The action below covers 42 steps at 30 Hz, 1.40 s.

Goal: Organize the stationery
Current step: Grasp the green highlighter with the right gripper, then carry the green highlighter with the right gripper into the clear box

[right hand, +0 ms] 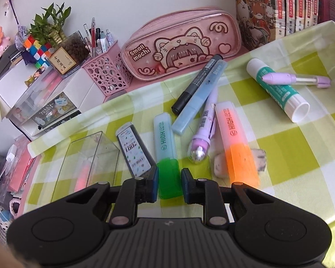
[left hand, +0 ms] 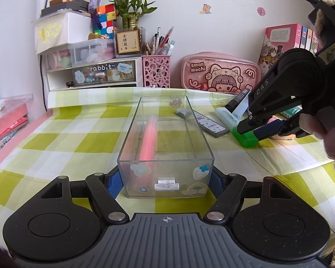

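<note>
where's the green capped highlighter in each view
Left wrist: the pale highlighter with the green cap lies right of centre, beside the clear plastic box, with the right gripper over it.
Right wrist: lower centre, cap between the open fingers.
Shared landmark: pink "Small mochi" pencil case by the wall.
</note>
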Motion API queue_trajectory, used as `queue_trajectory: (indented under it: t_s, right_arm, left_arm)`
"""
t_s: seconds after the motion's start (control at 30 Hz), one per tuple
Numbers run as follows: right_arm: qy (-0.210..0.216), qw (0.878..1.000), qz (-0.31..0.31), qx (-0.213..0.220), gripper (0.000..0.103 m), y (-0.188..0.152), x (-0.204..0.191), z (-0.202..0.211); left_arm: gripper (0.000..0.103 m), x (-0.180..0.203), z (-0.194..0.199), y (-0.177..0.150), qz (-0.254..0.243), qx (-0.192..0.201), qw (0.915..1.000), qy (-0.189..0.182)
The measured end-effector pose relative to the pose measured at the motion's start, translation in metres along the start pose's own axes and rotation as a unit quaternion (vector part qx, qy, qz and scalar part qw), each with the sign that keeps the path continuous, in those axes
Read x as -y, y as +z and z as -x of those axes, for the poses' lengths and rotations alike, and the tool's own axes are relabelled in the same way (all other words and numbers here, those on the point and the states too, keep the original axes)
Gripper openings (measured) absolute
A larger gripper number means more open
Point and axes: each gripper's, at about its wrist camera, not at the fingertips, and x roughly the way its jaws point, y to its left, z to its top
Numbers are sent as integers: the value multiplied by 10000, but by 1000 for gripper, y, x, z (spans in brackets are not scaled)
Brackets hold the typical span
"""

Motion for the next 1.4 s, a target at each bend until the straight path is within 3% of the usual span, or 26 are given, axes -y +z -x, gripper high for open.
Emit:
queue_trajectory:
  t_s: [0.23,0.4,0.77,0.9,1.4]
  right_arm:
    - [-102,9990,338,-288,25,-10,-9,13]
    - [-117,9982,570,-148,37,-5,-17,7]
    - [-468,9927,1089,215,38,-7,-27,-9]
    - [-600,9887,1342,297,27,-13,-34,-10]
    - [-234,9955,790,463,27,-7,-27,15]
  left_arm:
    - [73,0,0,0,0,2,10000,2]
    - [73,0,0,0,-2,5,10000,2]
    - [73,1,-4,1,39,-60,10000,-40]
    - [73,1,-5,1,39,-60,10000,-41]
    - [73,1,-4,0,45,-57,10000,-41]
